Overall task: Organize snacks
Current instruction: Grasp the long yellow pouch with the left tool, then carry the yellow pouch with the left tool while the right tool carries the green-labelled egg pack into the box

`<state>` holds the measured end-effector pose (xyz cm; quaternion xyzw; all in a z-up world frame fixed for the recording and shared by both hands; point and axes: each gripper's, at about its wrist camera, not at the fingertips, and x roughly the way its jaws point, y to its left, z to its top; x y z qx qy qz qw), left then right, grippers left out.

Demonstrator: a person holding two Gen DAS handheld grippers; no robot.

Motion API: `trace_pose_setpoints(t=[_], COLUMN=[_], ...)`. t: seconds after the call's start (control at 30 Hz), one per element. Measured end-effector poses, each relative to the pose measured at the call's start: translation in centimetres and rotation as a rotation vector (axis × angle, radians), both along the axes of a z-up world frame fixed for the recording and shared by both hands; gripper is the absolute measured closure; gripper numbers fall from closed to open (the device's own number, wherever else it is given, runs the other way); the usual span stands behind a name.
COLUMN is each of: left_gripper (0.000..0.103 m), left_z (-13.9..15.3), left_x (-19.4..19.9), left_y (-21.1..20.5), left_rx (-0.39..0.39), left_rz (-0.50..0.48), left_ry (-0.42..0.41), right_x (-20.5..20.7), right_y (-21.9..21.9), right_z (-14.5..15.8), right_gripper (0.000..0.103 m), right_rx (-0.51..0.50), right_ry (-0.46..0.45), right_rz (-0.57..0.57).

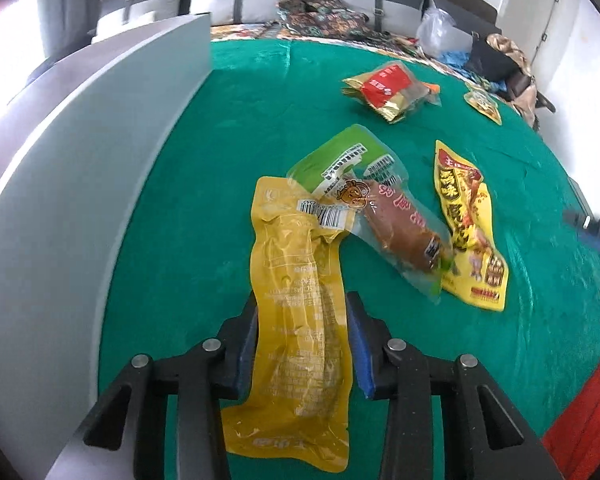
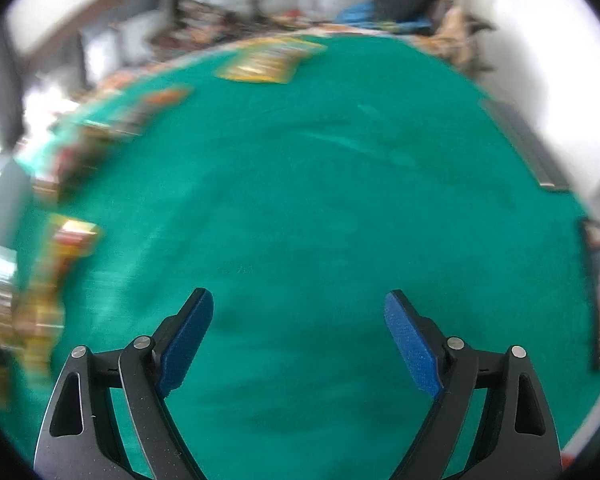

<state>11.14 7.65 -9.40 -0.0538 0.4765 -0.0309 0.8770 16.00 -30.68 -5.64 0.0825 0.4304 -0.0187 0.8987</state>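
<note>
Green cloth (image 1: 228,128): left tool (image 1: 302,340) clamps yellow packet (image 1: 296,320); right tool (image 2: 298,336) spread wide (blurred).

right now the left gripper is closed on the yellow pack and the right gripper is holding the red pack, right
Not quite. The left gripper is closed on the yellow pack, but the right gripper holds nothing: the right wrist view shows its jaws wide open over bare green cloth. The red pack lies on the cloth.

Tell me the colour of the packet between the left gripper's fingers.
Mustard yellow packet, clearest in the left wrist view.
</note>
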Motion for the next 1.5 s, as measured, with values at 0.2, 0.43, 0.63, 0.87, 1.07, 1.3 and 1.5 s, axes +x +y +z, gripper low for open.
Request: trace_pose_setpoints(t=[0.2,0.43,0.63,0.87,1.07,1.3,1.5], left_gripper=[0.063,0.063,0.064,0.064,0.064,0.064,0.063], left_z=[-0.1,-0.2,0.0,2.3,5.1,11.8,14.7], left_x=[-0.4,-0.7,-1.7,-2.7,-3.7,-6.4,-7.4], left_y=[1.2,1.8,2.2,3.0,3.7,10.2,19.6], left_rx=[-0.047,-0.077,-0.136,-0.232,-0.318,-0.373,-0.216], left_rz=[0.027,0.037,0.055,0.081,0.088,0.197,0.371], left_ry=[0.011,0.003,-0.010,-0.062,-0.092,-0.218,-0.282], right_x=[1.4,2.7,3.4,3.6,3.0,1.5,-0.9], right_y=[16.7,29.6,27.2,20.9,19.5,21.5,33.2], right_z=[4.6,-0.8,-0.1,2.6,2.5,8.1,14.1], right_gripper=[0.015,0.042,0.056,0.056,0.056,0.056,0.055], right_rx=[0.116,-0.181,-0.042,0.402,0.284,0.381,0.514], right_ry=[0.013,0.208,0.260,0.208,0.206,0.129,0.089], right_rz=[0.527,0.913,0.794,0.579,0.462,0.540,0.763])
